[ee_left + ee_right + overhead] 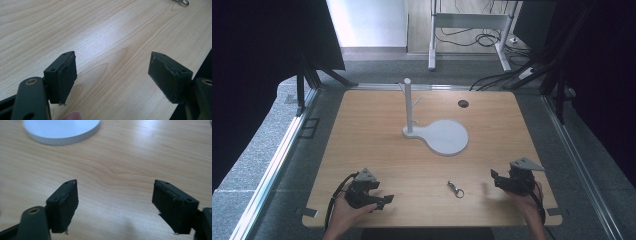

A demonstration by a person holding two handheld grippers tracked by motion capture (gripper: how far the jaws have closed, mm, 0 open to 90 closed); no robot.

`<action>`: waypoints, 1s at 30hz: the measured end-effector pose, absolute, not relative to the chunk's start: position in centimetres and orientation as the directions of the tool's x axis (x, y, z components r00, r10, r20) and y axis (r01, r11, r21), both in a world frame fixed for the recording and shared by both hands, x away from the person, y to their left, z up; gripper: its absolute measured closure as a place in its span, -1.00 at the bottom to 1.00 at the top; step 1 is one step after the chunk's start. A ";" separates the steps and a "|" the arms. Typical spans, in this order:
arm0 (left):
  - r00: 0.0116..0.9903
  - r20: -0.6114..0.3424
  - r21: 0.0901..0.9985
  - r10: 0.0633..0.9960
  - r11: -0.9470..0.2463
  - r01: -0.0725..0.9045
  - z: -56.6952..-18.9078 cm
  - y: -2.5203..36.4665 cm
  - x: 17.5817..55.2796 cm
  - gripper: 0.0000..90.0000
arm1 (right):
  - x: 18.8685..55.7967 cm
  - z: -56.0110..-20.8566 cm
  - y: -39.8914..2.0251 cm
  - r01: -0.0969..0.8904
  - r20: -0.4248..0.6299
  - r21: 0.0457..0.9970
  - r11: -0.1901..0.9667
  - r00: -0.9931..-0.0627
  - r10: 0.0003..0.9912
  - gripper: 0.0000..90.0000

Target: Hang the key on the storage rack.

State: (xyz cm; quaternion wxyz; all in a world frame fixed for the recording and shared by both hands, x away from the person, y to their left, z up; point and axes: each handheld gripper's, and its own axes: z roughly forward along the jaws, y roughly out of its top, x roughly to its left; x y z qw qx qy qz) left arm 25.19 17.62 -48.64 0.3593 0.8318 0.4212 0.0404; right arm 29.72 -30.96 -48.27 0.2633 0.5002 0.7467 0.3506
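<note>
A small metal key ring with a clasp (pixel 455 189) lies on the wooden table (pixel 377 150) near the front edge, between both hands. Its edge peeks in at the top of the left gripper view as the key ring (pixel 182 1). My left gripper (pixel 384 201) rests at the front left, open, nothing between its pads (pixel 67 77). My right gripper (pixel 494 179) sits at the front right, also open and empty, its pads (pixel 68 202) wide apart. A white stand (pixel 408 105) with a peg post rises from a round white base (pixel 447 136) at the table's middle; the base's rim (pixel 62 138) shows in the right gripper view.
A dark cable hole (pixel 463 103) sits in the tabletop at the back right. Metal rails (pixel 277 165) run along both sides of the table. Black curtains hang left and right; a white desk frame (pixel 467 22) and cables lie on the floor behind.
</note>
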 end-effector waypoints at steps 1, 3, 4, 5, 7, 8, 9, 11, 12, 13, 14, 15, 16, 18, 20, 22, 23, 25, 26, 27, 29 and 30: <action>0.640 -0.236 0.633 0.731 -0.384 0.672 -48.6 17.7 25.2 -0.48 | 29.5 -48.1 -31.1 0.560 -0.044 0.786 0.261 -0.372 0.927 -0.48; 0.639 -0.238 0.636 0.731 -0.380 0.672 -48.5 17.8 25.2 -0.48 | 29.4 -47.8 -31.2 0.558 -0.046 0.785 0.268 -0.380 0.924 -0.37; 0.639 -0.238 0.636 0.731 -0.380 0.672 -48.5 17.8 25.2 -0.48 | 29.3 -47.7 -31.2 0.553 -0.046 0.789 0.268 -0.381 0.923 -0.33; 0.638 -0.240 0.636 0.732 -0.377 0.673 -48.5 17.9 25.2 -0.48 | 29.3 -47.6 -31.1 0.546 -0.047 0.795 0.265 -0.380 0.924 -0.32; 0.639 -0.240 0.636 0.731 -0.380 0.672 -48.5 17.8 25.2 -0.48 | 29.2 -47.4 -31.0 0.543 -0.043 0.796 0.266 -0.388 0.921 -0.32; 0.639 -0.240 0.636 0.731 -0.380 0.672 -48.5 17.8 25.2 -0.49 | 29.2 -47.2 -31.0 0.546 -0.038 0.794 0.269 -0.397 0.917 -0.32; 0.643 -0.240 0.636 0.728 -0.382 0.670 -48.5 17.8 25.2 -0.49 | 29.2 -47.2 -30.9 0.544 -0.036 0.795 0.269 -0.400 0.916 -0.31; 0.644 -0.240 0.635 0.726 -0.384 0.670 -48.5 17.7 25.2 -0.49 | 29.2 -47.2 -30.8 0.547 -0.028 0.793 0.269 -0.408 0.913 -0.32; 0.644 -0.240 0.635 0.726 -0.384 0.670 -48.5 17.7 25.2 -0.49 | 29.2 -47.2 -30.8 0.547 -0.028 0.793 0.269 -0.408 0.913 -0.32; 0.645 -0.242 0.635 0.725 -0.385 0.670 -48.6 17.6 25.1 -0.49 | 29.2 -47.1 -30.8 0.550 -0.023 0.791 0.269 -0.413 0.910 -0.32; 0.645 -0.242 0.635 0.725 -0.385 0.670 -48.6 17.6 25.1 -0.49 | 29.2 -47.1 -30.8 0.550 -0.023 0.791 0.269 -0.413 0.910 -0.32; 0.646 -0.241 0.633 0.724 -0.387 0.671 -48.6 17.6 25.1 -0.49 | 29.2 -47.1 -30.8 0.554 -0.016 0.788 0.267 -0.416 0.909 -0.32; 0.645 -0.239 0.633 0.726 -0.388 0.670 -48.6 17.6 25.1 -0.49 | 29.3 -47.0 -30.8 0.561 -0.008 0.782 0.271 -0.426 0.905 -0.32; 0.646 -0.235 0.637 0.726 -0.387 0.667 -48.6 17.6 25.1 -0.49 | 29.3 -47.0 -30.7 0.561 -0.009 0.781 0.274 -0.429 0.903 -0.31; 0.652 -0.235 0.649 0.721 -0.384 0.657 -48.3 17.5 24.9 -0.48 | 29.3 -47.0 -30.7 0.564 -0.005 0.778 0.276 -0.434 0.901 -0.30; 0.658 -0.233 0.654 0.716 -0.385 0.651 -48.1 17.4 24.8 -0.48 | 29.2 -47.0 -30.7 0.566 0.005 0.778 0.273 -0.441 0.898 -0.28; 0.658 -0.233 0.654 0.716 -0.385 0.651 -48.1 17.4 24.8 -0.48 | 29.2 -46.9 -30.7 0.567 0.010 0.778 0.271 -0.443 0.897 -0.26; 0.655 -0.229 0.649 0.720 -0.389 0.654 -48.1 17.5 24.8 -0.48 | 29.2 -46.9 -30.7 0.568 0.018 0.779 0.267 -0.446 0.895 -0.21; 0.655 -0.229 0.649 0.720 -0.389 0.654 -48.1 17.5 24.8 -0.48 | 29.2 -46.8 -30.7 0.570 0.022 0.777 0.267 -0.448 0.894 -0.20; 0.655 -0.229 0.649 0.720 -0.388 0.654 -48.0 17.5 24.8 -0.48 | 29.2 -46.8 -30.7 0.570 0.021 0.776 0.271 -0.453 0.891 -0.19; 0.656 -0.230 0.651 0.719 -0.388 0.653 -47.9 17.4 24.7 -0.48 | 29.2 -46.6 -30.7 0.570 0.022 0.775 0.271 -0.454 0.891 -0.18; 0.656 -0.230 0.650 0.718 -0.389 0.653 -47.9 17.4 24.7 -0.48 | 29.2 -46.6 -30.7 0.569 0.023 0.776 0.272 -0.457 0.889 -0.18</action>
